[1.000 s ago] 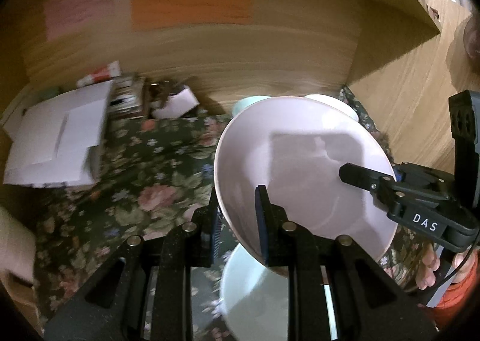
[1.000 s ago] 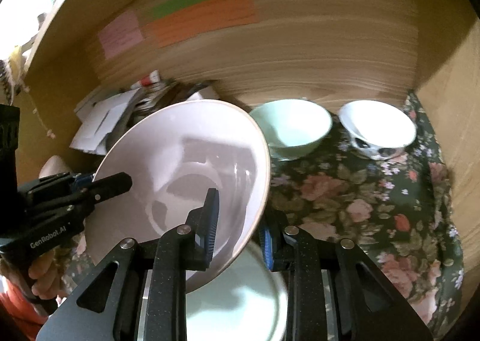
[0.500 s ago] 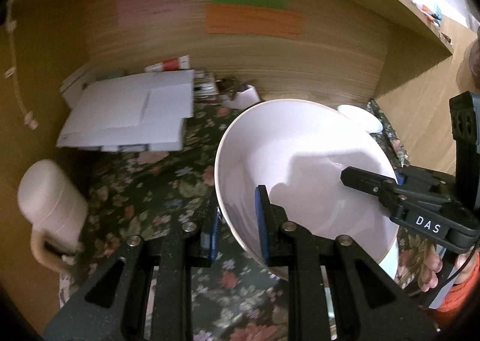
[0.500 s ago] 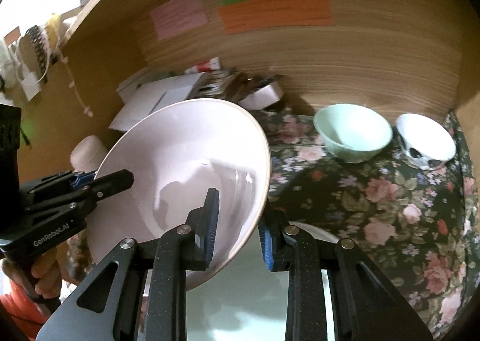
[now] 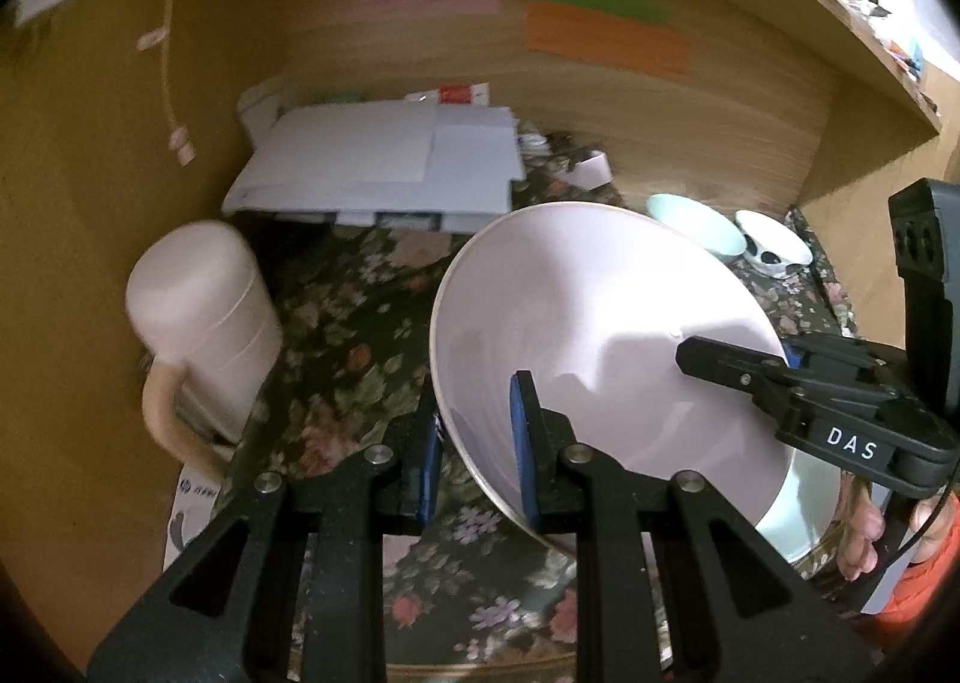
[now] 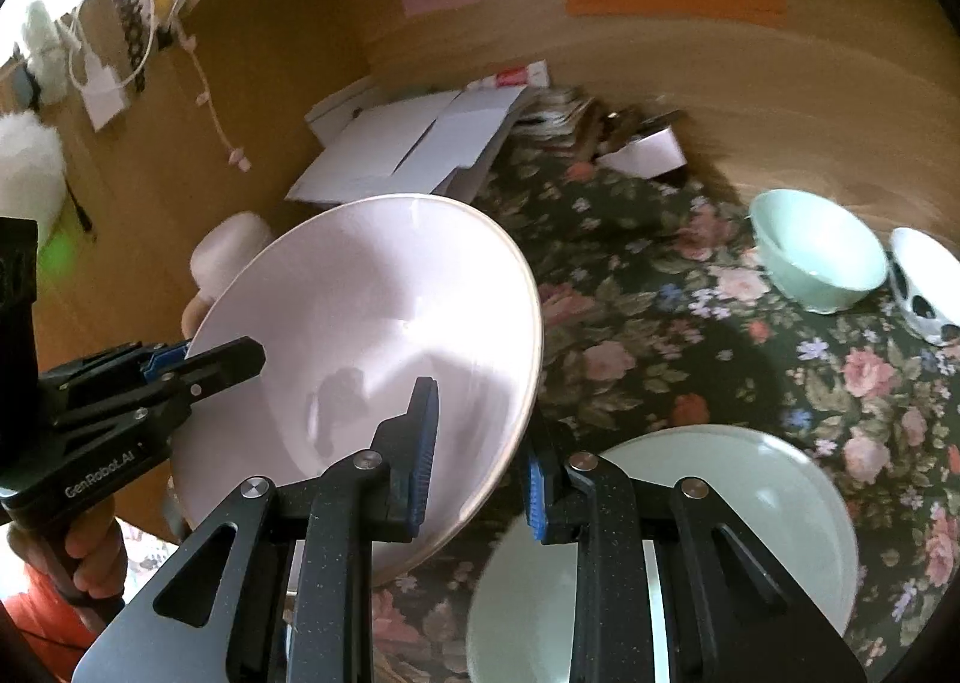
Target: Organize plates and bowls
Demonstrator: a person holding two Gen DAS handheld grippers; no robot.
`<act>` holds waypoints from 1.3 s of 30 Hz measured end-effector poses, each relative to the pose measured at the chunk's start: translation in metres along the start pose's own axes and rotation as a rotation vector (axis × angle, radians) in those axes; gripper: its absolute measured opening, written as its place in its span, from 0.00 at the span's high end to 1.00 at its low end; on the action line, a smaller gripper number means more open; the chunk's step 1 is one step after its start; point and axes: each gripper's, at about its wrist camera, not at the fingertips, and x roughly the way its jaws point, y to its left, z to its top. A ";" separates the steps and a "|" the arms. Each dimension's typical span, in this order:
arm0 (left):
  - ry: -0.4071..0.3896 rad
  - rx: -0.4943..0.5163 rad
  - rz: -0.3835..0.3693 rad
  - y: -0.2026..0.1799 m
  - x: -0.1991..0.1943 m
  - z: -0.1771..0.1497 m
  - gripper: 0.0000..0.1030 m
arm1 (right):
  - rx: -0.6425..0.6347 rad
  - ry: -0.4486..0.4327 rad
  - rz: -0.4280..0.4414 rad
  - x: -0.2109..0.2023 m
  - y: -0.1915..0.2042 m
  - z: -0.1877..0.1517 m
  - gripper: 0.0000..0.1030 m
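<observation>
Above the floral tablecloth (image 6: pixel 690 347), the left gripper (image 5: pixel 477 443) and right gripper (image 6: pixel 480 443) each pinch opposite rims of the tilted pale pink ceramic plate (image 6: pixel 384 347), beside the mint-green plate (image 6: pixel 750 503).

You're running matte black speckled grippers: left gripper (image 5: pixel 474 446) showing blue pads (image 5: pixel 519 446), silver screws (image 5: pixel 378 454), white "GenRobot.AI" lettering; right gripper (image 6: pixel 477 458) wearing "DAS". Your orange sleeve (image 5: pixel 918 599) and bare fingers (image 5: pixel 858 533) are showing.

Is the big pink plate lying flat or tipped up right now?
Tipped up. The pink plate is held off the floral cloth, rim clamped by both the right gripper and left gripper.
</observation>
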 end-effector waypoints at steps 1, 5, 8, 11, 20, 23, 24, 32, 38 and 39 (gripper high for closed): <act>0.005 -0.006 0.002 0.003 0.001 -0.002 0.80 | -0.003 0.008 0.002 0.003 0.002 -0.001 0.78; 0.030 -0.030 0.006 0.015 0.007 -0.013 0.80 | -0.011 0.044 0.005 0.017 0.008 -0.006 0.78; 0.053 -0.044 0.004 0.021 0.013 -0.021 0.80 | -0.014 0.071 0.002 0.025 0.009 -0.010 0.78; 0.077 -0.057 0.000 0.026 0.020 -0.029 0.80 | -0.018 0.102 -0.001 0.034 0.011 -0.014 0.78; 0.130 -0.101 -0.005 0.039 0.037 -0.048 0.80 | -0.058 0.199 -0.019 0.061 0.016 -0.025 0.78; 0.143 -0.114 -0.009 0.044 0.042 -0.052 0.80 | -0.059 0.212 -0.024 0.066 0.017 -0.025 0.78; 0.140 -0.115 -0.009 0.045 0.043 -0.053 0.80 | -0.059 0.213 -0.025 0.067 0.017 -0.024 0.78; 0.137 -0.109 -0.013 0.046 0.045 -0.054 0.80 | -0.074 0.212 -0.026 0.068 0.016 -0.026 0.75; 0.143 -0.105 0.010 0.045 0.044 -0.051 0.69 | -0.064 0.190 -0.027 0.060 0.009 -0.024 0.71; 0.137 -0.106 0.015 0.046 0.043 -0.049 0.66 | -0.064 0.183 -0.030 0.057 0.007 -0.023 0.68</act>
